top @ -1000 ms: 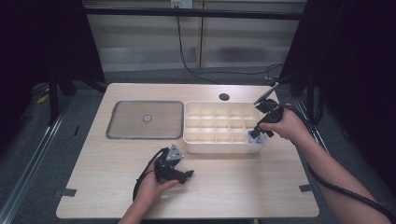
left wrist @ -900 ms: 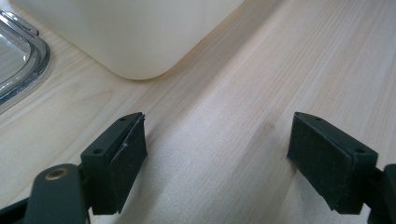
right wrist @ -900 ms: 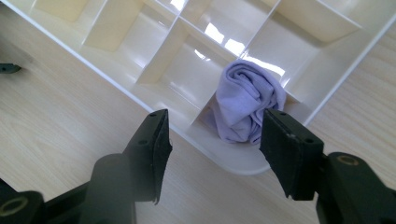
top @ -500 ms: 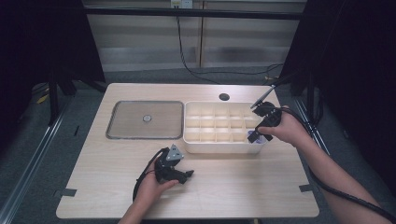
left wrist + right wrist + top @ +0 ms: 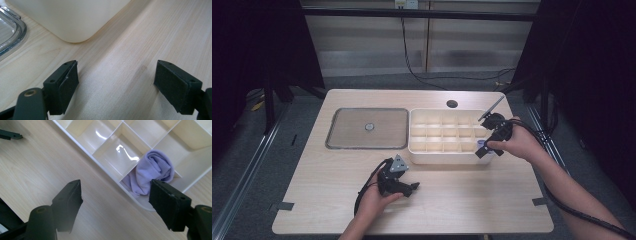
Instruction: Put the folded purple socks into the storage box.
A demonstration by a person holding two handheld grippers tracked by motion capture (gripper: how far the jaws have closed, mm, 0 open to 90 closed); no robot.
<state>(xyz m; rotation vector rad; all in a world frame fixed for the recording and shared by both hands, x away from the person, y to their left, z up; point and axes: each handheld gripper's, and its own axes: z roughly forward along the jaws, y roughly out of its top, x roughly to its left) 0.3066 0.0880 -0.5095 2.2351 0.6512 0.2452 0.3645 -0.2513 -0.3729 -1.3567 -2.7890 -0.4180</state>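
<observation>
A person is holding a gripper in each hand at a light wooden table [image 5: 462, 200]. The right gripper [image 5: 484, 150] is hanging over the near right corner of a cream box with many little boxes inside [image 5: 447, 137]. Its jaws are standing wide apart and have just been opening, with nothing pinched between them. In the right gripper view, the right gripper [image 5: 115, 205] is looking down at a soft purple cloth [image 5: 152, 173], rolled up like a sock. The cloth is sitting inside the corner space of the box, right at the box's near edge. It is lying past the jaw tips, closer to the jaw on the right side of that view, and the pads are not pressing on it. In the high view only a small bit of purple is peeking out just beside the gripper.

The left gripper [image 5: 404, 187] is resting low on the table, in front of the box and well apart from the cloth. In the left gripper view its jaws are also standing wide apart over bare wood, holding nothing. A rounded corner of the box [image 5: 72, 22] is showing ahead of it. A flat clear lid [image 5: 367, 128] is lying to the left of the box.
</observation>
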